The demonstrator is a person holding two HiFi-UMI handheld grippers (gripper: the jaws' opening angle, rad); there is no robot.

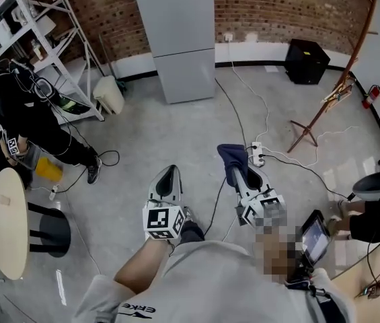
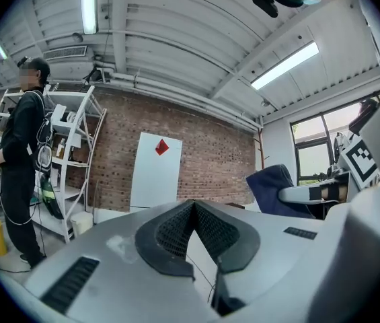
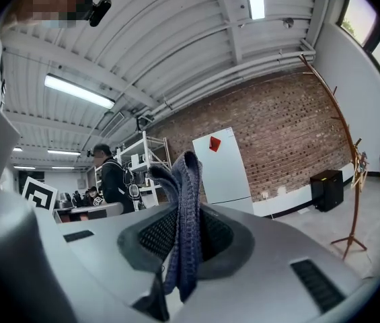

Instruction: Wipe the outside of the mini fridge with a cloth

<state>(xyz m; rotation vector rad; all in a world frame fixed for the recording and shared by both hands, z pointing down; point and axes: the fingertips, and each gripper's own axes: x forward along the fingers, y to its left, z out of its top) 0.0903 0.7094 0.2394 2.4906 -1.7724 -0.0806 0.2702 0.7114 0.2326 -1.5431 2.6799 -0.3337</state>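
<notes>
Blue cloth (image 3: 181,207) is pinched in the right gripper (image 3: 184,244); the left gripper (image 2: 193,210) is pressed together, empty. Wiping seems not yet begun: the fridge (image 1: 175,32) stands well apart at the far edge of the floor (image 1: 176,133), so next the cloth must be carried to it.

Bright ceiling tubes (image 3: 79,91) light evenly; gripper views bulge, edges perhaps soft.

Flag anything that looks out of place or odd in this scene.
Loose cables and a power strip trail across the floor in front of the fridge, a likely trip hazard. Otherwise nothing stands out: the fridge stands upright, and the right gripper holds the blue cloth.
</notes>
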